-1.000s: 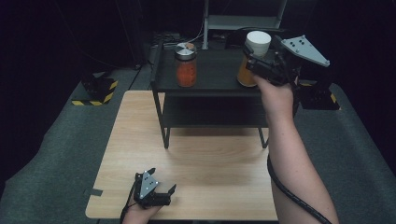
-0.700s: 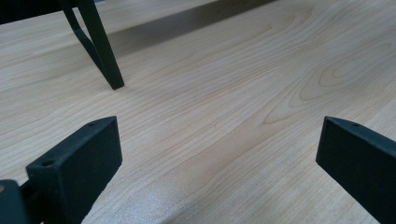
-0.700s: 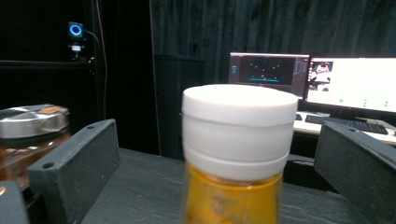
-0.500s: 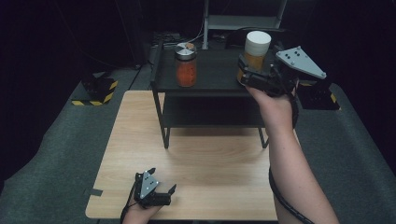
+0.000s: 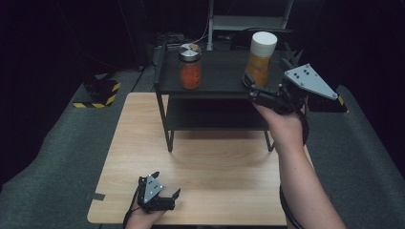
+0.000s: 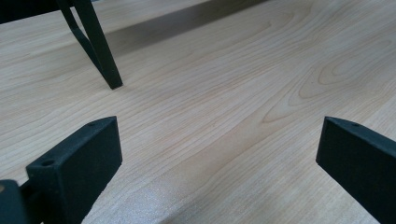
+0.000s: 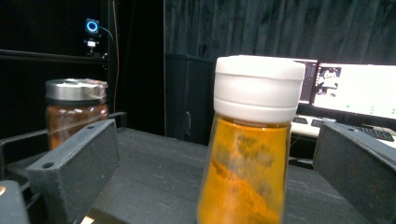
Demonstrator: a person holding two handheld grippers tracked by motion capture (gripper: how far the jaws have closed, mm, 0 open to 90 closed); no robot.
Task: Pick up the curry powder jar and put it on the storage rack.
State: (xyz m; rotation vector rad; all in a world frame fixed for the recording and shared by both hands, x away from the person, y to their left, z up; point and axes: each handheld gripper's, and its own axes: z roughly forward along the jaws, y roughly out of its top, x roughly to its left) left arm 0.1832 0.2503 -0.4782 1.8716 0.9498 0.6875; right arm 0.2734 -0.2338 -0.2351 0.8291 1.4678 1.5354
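A tall bottle of orange-yellow powder with a white cap (image 5: 261,57) stands upright on the right of the black shelf's top (image 5: 217,81). On the left of that top is a glass jar of red-orange contents with a metal lid (image 5: 190,67). My right gripper (image 5: 252,91) is at the shelf's front edge, just short of the bottle. Its jaws have just been opening and now stand wide. In the right gripper view the bottle (image 7: 250,154) rises between them, touching neither, with the jar (image 7: 74,109) at the left. My left gripper (image 5: 167,196) rests open on the wooden table, holding nothing.
The two-tier black shelf stands on thin legs (image 6: 98,51) at the back of the wooden table (image 5: 215,176). Dark grey floor surrounds the table. A yellow-and-black striped block (image 5: 98,93) lies at the left. Lit monitors (image 7: 355,91) stand behind the shelf.
My right gripper has drawn back from the bottle toward the shelf's front edge and sunk a little, leaving the bottle standing. The left gripper has stayed put.
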